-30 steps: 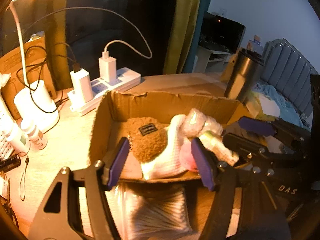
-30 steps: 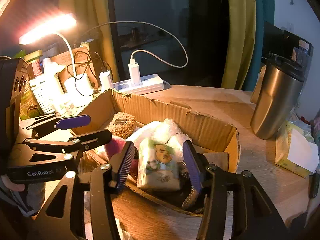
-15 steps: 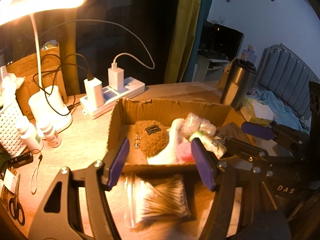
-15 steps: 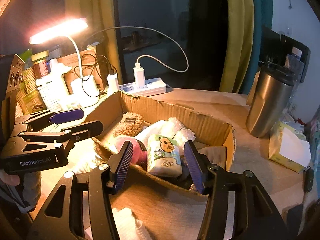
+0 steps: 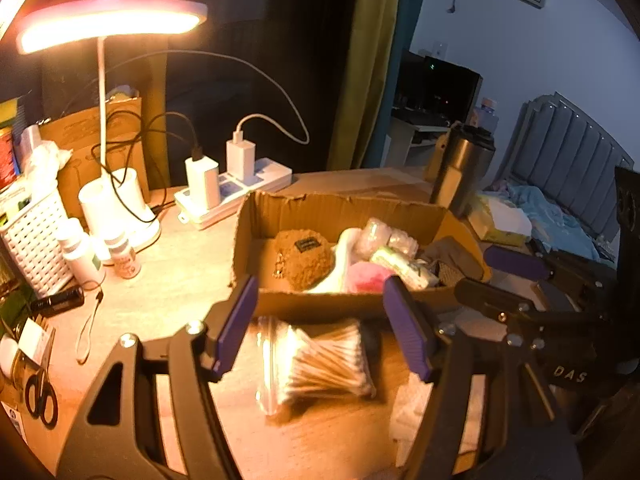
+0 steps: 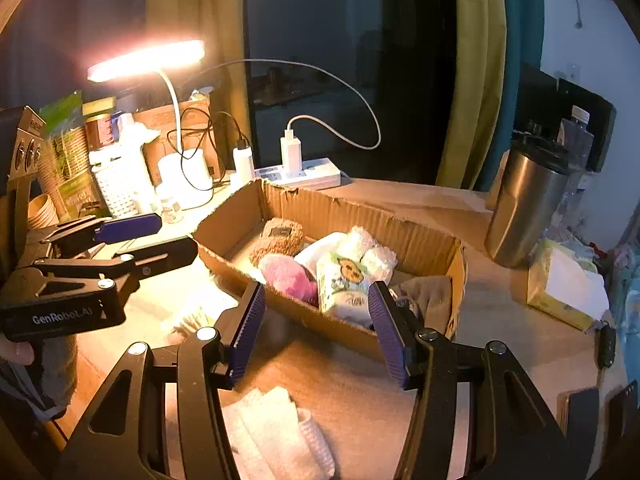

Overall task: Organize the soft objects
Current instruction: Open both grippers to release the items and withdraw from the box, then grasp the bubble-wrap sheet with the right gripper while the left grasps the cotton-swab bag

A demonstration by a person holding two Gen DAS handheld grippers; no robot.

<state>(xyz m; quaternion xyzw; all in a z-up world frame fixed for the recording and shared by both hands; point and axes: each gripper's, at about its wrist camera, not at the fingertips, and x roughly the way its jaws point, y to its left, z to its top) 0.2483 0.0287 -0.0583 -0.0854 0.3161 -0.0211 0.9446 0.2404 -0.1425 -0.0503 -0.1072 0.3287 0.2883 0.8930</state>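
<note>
Left gripper [image 5: 324,326]: jaws opening, nothing between them. Right gripper [image 6: 316,332]: parted, empty. Soft items sit in box [image 6: 352,208] just ahead of both. Swab bag [image 5: 316,360] lies under left gripper, towel [image 6: 280,432] under right, both outside box. Risks: slick bag slips from pads; towel unfolds when lifted; low approach snags box wall.

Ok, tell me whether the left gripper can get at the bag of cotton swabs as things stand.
Probably yes. The bag of cotton swabs lies flat on the table, outside the cardboard box, right below the left gripper. Its jaws are opening with nothing between them, and nothing covers the bag.
</note>
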